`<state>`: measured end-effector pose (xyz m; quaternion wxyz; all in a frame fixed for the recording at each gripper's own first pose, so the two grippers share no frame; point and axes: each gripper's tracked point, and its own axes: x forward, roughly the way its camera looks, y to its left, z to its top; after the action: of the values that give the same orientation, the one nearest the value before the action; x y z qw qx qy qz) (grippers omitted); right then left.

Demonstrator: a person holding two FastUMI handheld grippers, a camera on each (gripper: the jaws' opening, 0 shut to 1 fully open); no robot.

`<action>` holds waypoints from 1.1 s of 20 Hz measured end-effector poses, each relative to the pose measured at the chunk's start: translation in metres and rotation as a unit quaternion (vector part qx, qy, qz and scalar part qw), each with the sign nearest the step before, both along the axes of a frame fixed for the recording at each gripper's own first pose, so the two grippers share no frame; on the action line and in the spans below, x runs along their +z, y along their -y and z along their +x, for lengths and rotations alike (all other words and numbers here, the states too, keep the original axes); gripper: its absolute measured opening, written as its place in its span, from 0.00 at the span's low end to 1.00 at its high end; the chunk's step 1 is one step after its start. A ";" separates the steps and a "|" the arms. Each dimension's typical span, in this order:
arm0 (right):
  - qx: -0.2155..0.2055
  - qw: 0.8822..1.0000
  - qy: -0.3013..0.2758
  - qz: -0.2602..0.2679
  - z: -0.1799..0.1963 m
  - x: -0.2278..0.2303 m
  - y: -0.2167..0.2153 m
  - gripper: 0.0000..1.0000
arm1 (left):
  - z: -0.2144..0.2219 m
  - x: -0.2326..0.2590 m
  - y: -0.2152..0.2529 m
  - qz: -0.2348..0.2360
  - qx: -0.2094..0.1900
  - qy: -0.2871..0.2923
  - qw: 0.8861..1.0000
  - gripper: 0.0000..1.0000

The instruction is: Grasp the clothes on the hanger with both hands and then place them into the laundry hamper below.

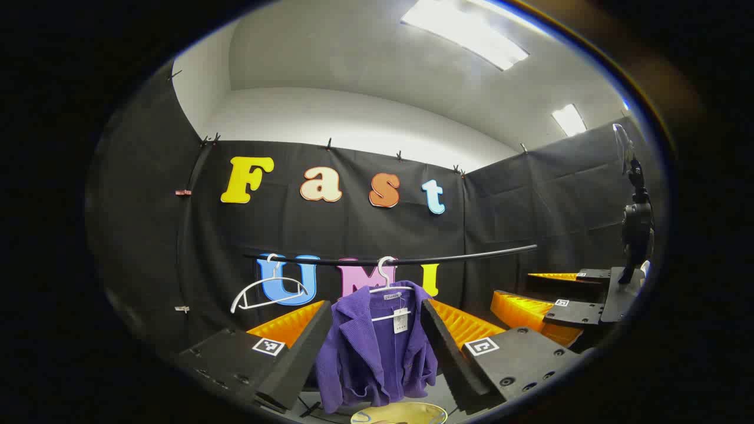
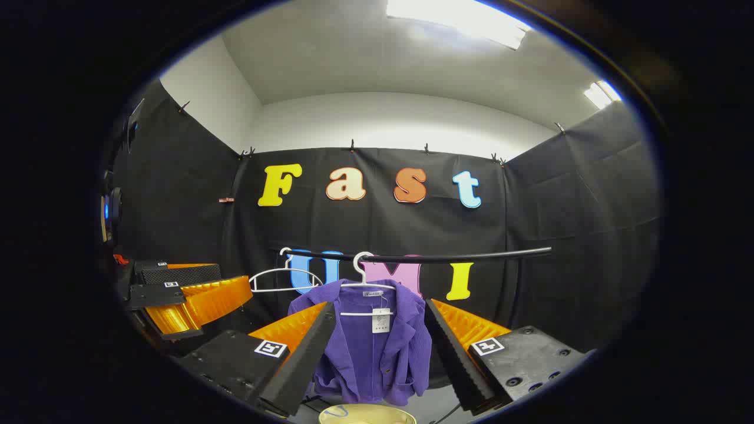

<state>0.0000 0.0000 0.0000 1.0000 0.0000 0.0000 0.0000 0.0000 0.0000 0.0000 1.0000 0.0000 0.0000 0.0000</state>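
A purple corduroy jacket (image 1: 371,353) (image 2: 368,353) with a paper tag hangs on a white hanger (image 1: 386,282) (image 2: 365,280) from a black rail (image 1: 459,257) (image 2: 459,257). In the left gripper view my left gripper (image 1: 376,306) stands open, a short way in front of the jacket, its fingers framing the jacket's two sides without touching. My right gripper (image 2: 380,306) is likewise open and framing the jacket from the same distance. Below the jacket the pale rim of the laundry hamper (image 1: 400,414) (image 2: 365,414) peeks in. Each view also catches the other gripper off to one side.
An empty white hanger (image 1: 268,290) (image 2: 284,278) hangs on the rail left of the jacket. A black device on a stand (image 1: 637,227) rises at the right of the left gripper view. Black cloth walls close the booth on three sides.
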 end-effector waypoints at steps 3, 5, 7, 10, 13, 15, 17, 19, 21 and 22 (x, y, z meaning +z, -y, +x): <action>-0.006 1.000 0.000 0.000 -0.002 0.000 0.000 0.97 | 0.001 -0.001 -0.002 -0.003 -0.004 0.001 1.000 0.95; -0.011 1.000 0.000 -0.001 -0.002 0.000 0.002 0.97 | 0.001 -0.002 -0.002 -0.005 -0.006 0.001 1.000 0.95; -0.014 1.000 -0.001 0.000 -0.001 -0.001 0.003 0.97 | 0.002 -0.004 -0.003 -0.004 -0.008 0.000 1.000 0.95; -0.017 1.000 -0.001 0.002 0.000 -0.002 0.003 0.95 | 0.004 -0.006 -0.003 -0.002 -0.011 -0.001 1.000 0.95; -0.015 1.000 -0.001 0.007 0.002 -0.001 0.002 0.97 | 0.006 -0.007 -0.005 -0.003 -0.014 -0.001 1.000 0.95; -0.018 1.000 -0.002 0.005 0.004 -0.002 0.004 0.97 | 0.007 -0.007 -0.007 -0.004 -0.014 -0.001 1.000 0.95; -0.020 1.000 -0.004 0.005 0.006 -0.003 0.004 0.97 | 0.009 -0.007 -0.008 -0.005 -0.014 -0.001 1.000 0.95; -0.020 1.000 -0.007 0.007 0.007 -0.006 0.002 0.97 | 0.012 -0.009 -0.010 -0.005 -0.015 -0.003 1.000 0.95; -0.020 1.000 -0.008 0.006 0.008 -0.006 0.002 0.97 | 0.013 -0.010 -0.011 -0.005 -0.016 -0.003 1.000 0.95; -0.021 1.000 -0.007 0.005 0.008 -0.006 0.002 0.97 | 0.014 -0.010 -0.012 -0.005 -0.018 -0.003 1.000 0.95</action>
<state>0.0082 -0.0021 -0.0057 0.9997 0.0052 0.0067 -0.0208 0.0137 0.0116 -0.0096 0.9998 -0.0047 0.0035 -0.0181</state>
